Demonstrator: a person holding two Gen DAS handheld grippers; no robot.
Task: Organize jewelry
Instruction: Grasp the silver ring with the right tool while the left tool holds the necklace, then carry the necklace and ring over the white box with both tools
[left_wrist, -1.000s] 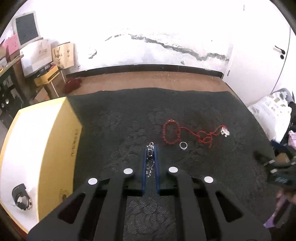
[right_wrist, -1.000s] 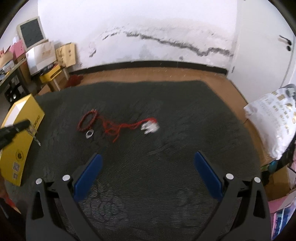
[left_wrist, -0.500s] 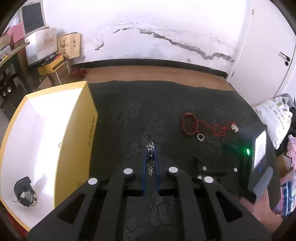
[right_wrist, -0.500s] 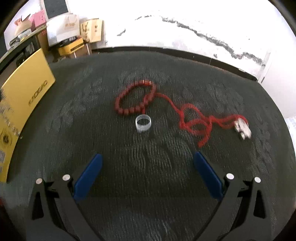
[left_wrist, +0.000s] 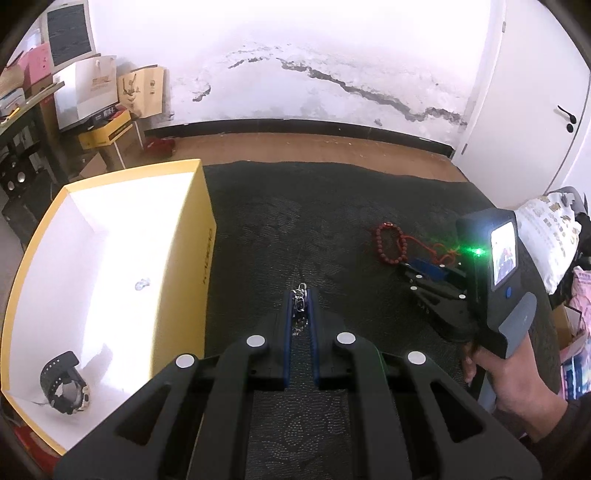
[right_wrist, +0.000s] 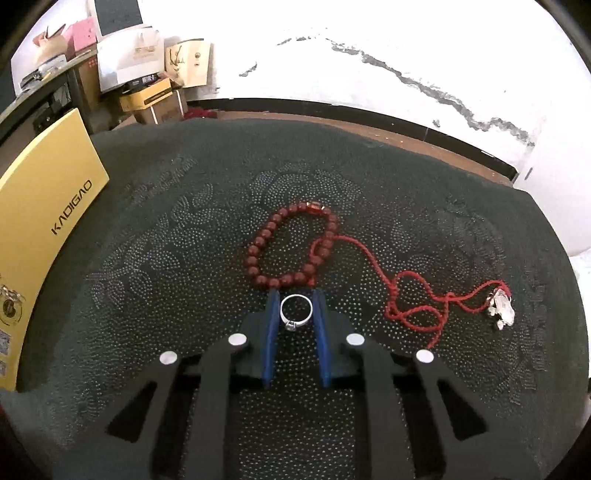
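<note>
My left gripper (left_wrist: 300, 299) is shut on a small silver chain (left_wrist: 301, 295) and hovers over the dark mat, just right of the yellow box (left_wrist: 201, 236). A black watch (left_wrist: 64, 384) and a small silver piece (left_wrist: 141, 284) lie inside that box. My right gripper (right_wrist: 296, 302) is low on the mat, its jaws closing with a silver ring (right_wrist: 295, 312) between the blue pads, which touch its sides. Directly beyond lies a red bead bracelet (right_wrist: 291, 243). A red cord with a silver pendant (right_wrist: 500, 308) trails off to the right. A person's hand (left_wrist: 517, 391) holds the right gripper.
The dark patterned mat (right_wrist: 184, 221) covers the work area, with wood floor and a white wall behind it. Cardboard boxes and paper bags (left_wrist: 110, 96) crowd the back left corner. A white printed bag (left_wrist: 550, 236) sits off the mat's right edge.
My right gripper came down over the ring and its wide jaws closed in around it. My left gripper carried the chain leftward, nearer the yellow box.
</note>
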